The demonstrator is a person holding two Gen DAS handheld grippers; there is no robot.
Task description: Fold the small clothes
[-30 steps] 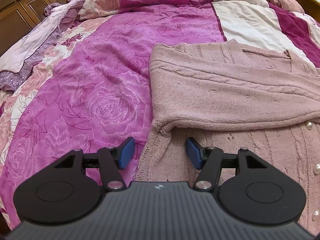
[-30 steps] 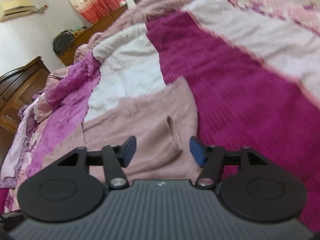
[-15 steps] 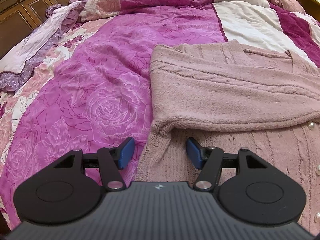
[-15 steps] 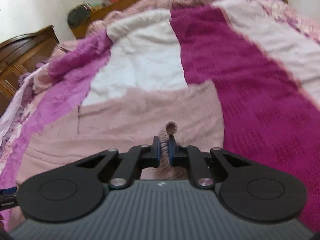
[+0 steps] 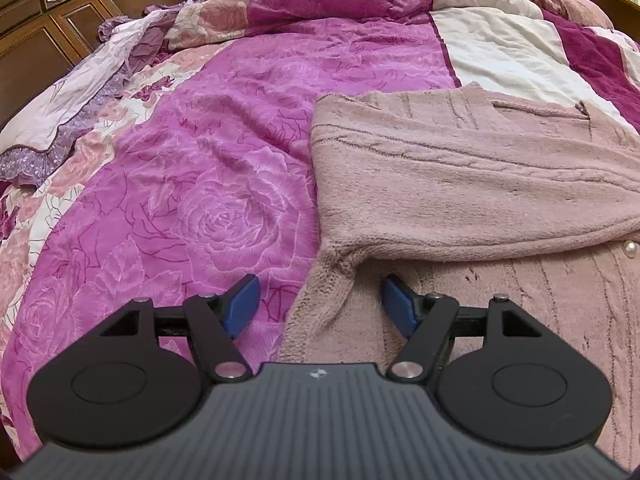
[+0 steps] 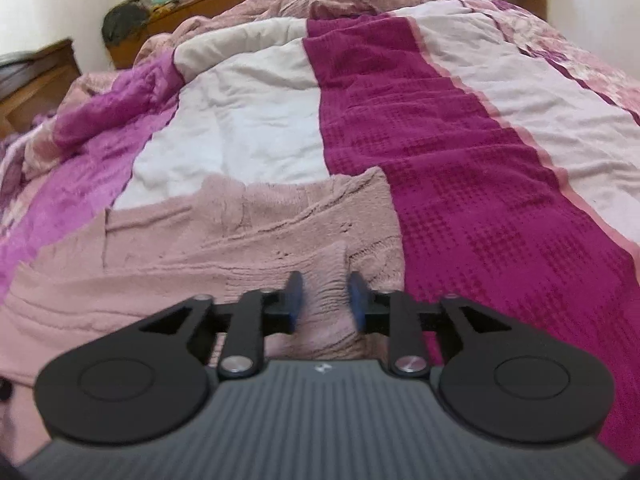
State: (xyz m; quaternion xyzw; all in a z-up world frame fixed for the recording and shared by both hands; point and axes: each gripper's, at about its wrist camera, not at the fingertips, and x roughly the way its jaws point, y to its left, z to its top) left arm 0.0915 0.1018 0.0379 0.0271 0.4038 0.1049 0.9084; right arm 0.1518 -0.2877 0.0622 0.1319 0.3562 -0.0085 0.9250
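Half a second back my right tongs (image 6: 323,300) were pinched on a pucker of the pink cardigan (image 5: 460,176); now they stand partly apart, knit between the pads but not gripped. I judge that sleeve fold placed. Left tongs (image 5: 316,306) unchanged: wide, empty, straddling the cardigan's near left edge. The cardigan lies flat on the bed's magenta quilt (image 5: 208,184), one sleeve (image 5: 500,216) folded across the body, fuzzy cable knit, a pearl button (image 5: 631,247) showing.

Pink cardigan (image 5: 460,168) on quilted bed (image 5: 224,152)
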